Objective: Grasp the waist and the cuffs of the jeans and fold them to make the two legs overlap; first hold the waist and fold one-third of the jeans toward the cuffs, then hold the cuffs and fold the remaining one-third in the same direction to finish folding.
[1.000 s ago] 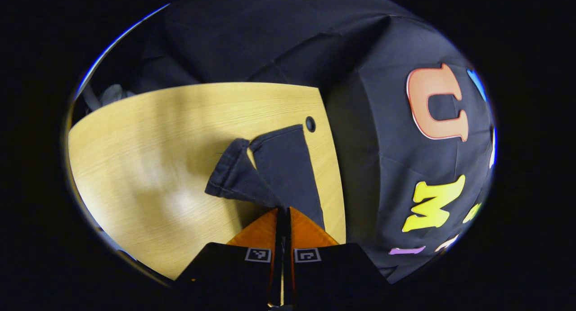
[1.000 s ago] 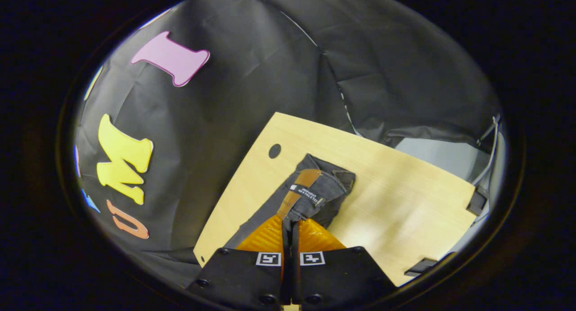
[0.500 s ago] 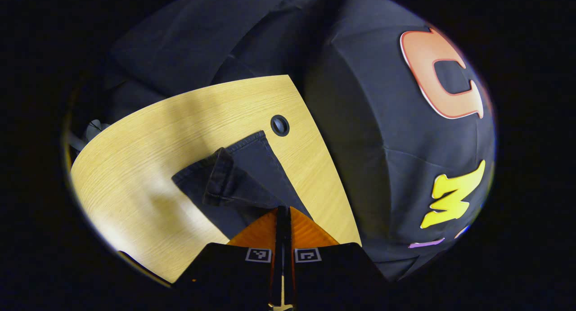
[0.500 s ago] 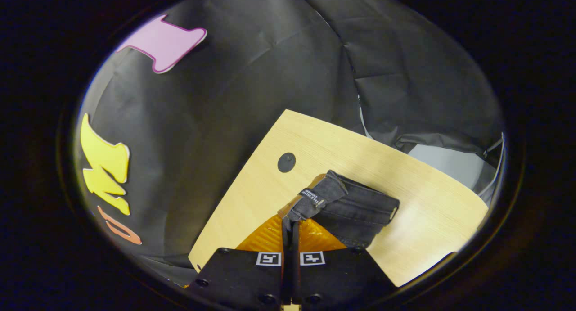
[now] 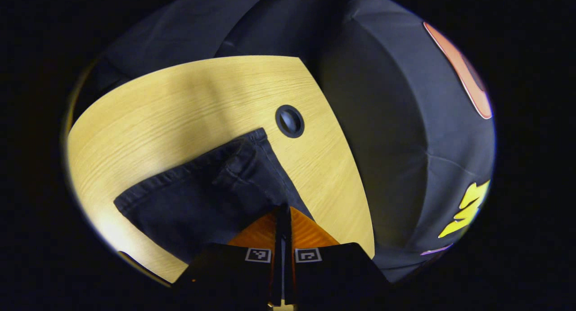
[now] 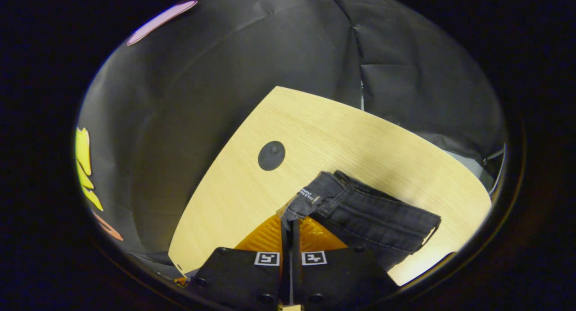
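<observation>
The left gripper [image 5: 283, 208] is clamped on the jeans' [image 5: 202, 198] cuffs, the right gripper [image 6: 290, 220] clamped on their waist [image 6: 315, 198], over the table [image 6: 360, 140]

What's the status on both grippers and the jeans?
Left gripper shut on cuff end. Right gripper shut on waistband. Jeans lowered onto wooden table. Cable hole nearby, nothing obstructing.

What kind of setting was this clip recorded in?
Most likely a purpose-built recording booth, not a home: a bare light wooden table with a round black cable grommet, enclosed by black cloth walls, holding only a pair of dark denim jeans.
</observation>
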The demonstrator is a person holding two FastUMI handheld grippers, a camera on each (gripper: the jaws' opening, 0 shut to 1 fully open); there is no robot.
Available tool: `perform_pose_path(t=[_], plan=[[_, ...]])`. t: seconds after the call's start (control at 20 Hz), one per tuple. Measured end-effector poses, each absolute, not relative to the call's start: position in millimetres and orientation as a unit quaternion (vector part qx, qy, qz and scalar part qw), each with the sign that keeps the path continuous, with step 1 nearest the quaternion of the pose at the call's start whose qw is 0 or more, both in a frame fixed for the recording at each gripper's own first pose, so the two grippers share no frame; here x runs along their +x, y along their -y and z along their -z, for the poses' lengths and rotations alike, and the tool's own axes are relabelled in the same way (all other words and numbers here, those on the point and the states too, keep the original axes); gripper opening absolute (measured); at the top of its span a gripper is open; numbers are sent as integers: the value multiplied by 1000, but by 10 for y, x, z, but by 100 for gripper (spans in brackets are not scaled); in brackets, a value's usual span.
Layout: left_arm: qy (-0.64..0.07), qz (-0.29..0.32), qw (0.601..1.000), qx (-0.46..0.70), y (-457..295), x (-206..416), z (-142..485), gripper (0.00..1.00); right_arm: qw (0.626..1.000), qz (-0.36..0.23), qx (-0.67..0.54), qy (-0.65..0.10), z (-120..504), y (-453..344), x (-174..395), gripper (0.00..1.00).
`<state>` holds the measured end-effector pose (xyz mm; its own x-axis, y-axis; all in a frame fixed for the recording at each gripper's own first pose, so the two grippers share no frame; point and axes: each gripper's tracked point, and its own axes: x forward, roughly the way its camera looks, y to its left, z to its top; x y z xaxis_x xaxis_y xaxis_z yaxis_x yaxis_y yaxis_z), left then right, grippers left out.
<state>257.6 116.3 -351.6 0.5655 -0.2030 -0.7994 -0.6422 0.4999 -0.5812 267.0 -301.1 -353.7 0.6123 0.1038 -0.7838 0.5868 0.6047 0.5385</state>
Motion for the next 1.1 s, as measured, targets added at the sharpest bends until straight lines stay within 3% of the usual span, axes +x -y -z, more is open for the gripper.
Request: perform_pose_path(t=[0.2,0.3,0.4,0.5,0.55,0.65,0.7,0.75,0.8,0.85,0.9,0.95,1.05,1.1], plan=[[-439,-150,743,-483,-1086,2597,3517,16,800,137,415,-412,3523,2950,2713,11],[-434,-134,750,-481,-1025,2637,3388,26,799,120,435,-396,3441,2848,2779,41],[-436,-119,762,-464,-923,2668,3227,63,806,122,423,-397,3407,2846,2765,70],[-446,-120,775,-430,-877,2648,3142,100,810,118,426,-385,3297,2819,2738,72],[-442,-114,779,-431,-862,2634,3100,98,813,118,428,-375,3210,2814,2717,87],[-428,-109,790,-426,-878,2611,2922,99,826,119,421,-355,3032,2875,2678,88],[-422,-108,799,-414,-900,2584,2814,99,836,118,410,-346,2927,2914,2621,80],[-413,-105,811,-400,-909,2560,2680,99,849,118,393,-334,2803,2947,2560,80],[-398,-98,829,-381,-917,2537,2499,100,864,113,371,-321,2655,2973,2487,88],[-380,-89,850,-353,-911,2521,2308,98,881,105,341,-311,2484,2968,2392,82],[-358,-78,874,-319,-910,2485,2100,99,901,93,302,-297,2289,2960,2266,84],[-335,-67,898,-277,-909,2438,1869,99,923,84,252,-279,2072,2942,2139,92],[-280,-47,939,-194,-849,2308,1381,99,957,60,161,-235,1611,2809,1860,92],[-254,-39,953,-158,-785,2214,1167,98,968,49,131,-210,1367,2705,1689,84]])
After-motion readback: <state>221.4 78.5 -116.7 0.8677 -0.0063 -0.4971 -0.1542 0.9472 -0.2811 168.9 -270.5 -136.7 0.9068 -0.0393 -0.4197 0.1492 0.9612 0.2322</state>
